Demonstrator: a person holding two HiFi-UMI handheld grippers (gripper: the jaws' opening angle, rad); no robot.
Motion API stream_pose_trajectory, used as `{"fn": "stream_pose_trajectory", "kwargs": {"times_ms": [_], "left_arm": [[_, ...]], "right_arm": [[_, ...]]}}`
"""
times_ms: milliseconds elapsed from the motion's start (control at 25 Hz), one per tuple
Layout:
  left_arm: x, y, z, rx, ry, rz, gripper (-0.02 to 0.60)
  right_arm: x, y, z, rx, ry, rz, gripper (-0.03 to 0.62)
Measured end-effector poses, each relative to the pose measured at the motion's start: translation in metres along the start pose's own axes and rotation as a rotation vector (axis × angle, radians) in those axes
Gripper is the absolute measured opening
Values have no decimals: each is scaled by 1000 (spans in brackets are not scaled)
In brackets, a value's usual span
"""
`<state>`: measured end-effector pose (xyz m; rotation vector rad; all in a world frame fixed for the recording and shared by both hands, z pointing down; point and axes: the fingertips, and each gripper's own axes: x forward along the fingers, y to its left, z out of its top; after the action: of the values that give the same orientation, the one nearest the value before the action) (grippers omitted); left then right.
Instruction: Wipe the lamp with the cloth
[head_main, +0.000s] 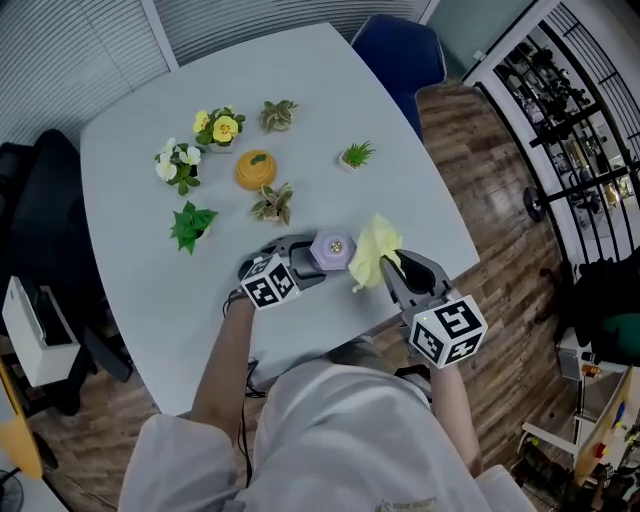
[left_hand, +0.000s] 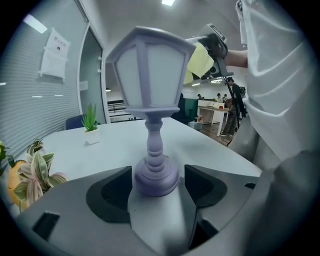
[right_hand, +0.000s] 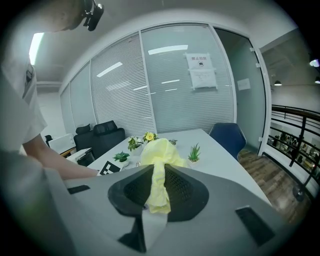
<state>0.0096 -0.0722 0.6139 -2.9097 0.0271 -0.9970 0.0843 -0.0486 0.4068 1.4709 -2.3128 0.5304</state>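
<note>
One lamp, one cloth, two grippers in play!
The left gripper (head_main: 308, 266) has its jaws closed on the base of the lilac lantern lamp (head_main: 332, 250), which stands upright at its tips. Just to the right, the yellow cloth (head_main: 372, 252) bunches beside the lamp's top, pinched tight in the right gripper (head_main: 392, 270). Beyond both, on the grey table (head_main: 130, 250), sit six small potted plants (head_main: 192, 224) and one orange ornament (head_main: 255, 169), well apart from the lamp.

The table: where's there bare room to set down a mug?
Bare table runs along the left edge, beside the leafy green plant, and across the far corner by the blue chair. It is crowded in the middle among the small plants, and at the near edge round the lamp and cloth.
</note>
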Motion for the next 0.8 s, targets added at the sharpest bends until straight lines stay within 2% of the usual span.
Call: {"fn": "stream_pose_trajectory", "kwargs": {"times_ms": [200,440,800], "left_arm": [[2,6,-2,-11,-4,27,313],[2,4,-3,12,1,11,277],[1,3,-3,16,2,9,272]], "right_arm": [[8,6,-2,-3,15,22,72],[22,12,-6,-9,31,41,72],[42,24,-18,-46,81,73,72]]}}
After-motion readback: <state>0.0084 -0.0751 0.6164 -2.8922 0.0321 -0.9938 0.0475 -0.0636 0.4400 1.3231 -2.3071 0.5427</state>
